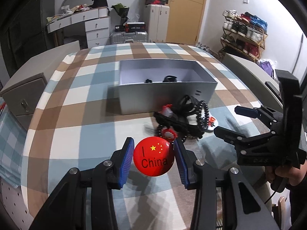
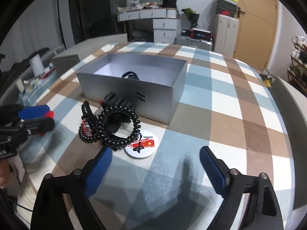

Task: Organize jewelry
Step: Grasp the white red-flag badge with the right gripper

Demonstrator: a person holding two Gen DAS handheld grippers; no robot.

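- Holding the red badge [image 1: 153, 156] edge-on between the blue pads, the left hand-held gripper [image 1: 153, 158] is clenched on it, lifted off the desk [image 1: 80, 134]. Pinching a flat disc by its rim makes sense, since nothing else offers a grip.
- The badge is glossy red with a yellow-star flag and "China" in black.
- The right hand-held gripper [image 2: 155, 163] hangs released, jaws wide and holding nothing.
- Just ahead of the right one lies the rest of the pile: a black coiled hair tie [image 2: 117, 126], a black claw clip [image 2: 87, 113] and a white badge [image 2: 142, 145] half under the coil.
- Beyond the pile sits the open silver box [image 2: 157, 103], a few dark pieces already inside; I'd guess the badge is headed there.
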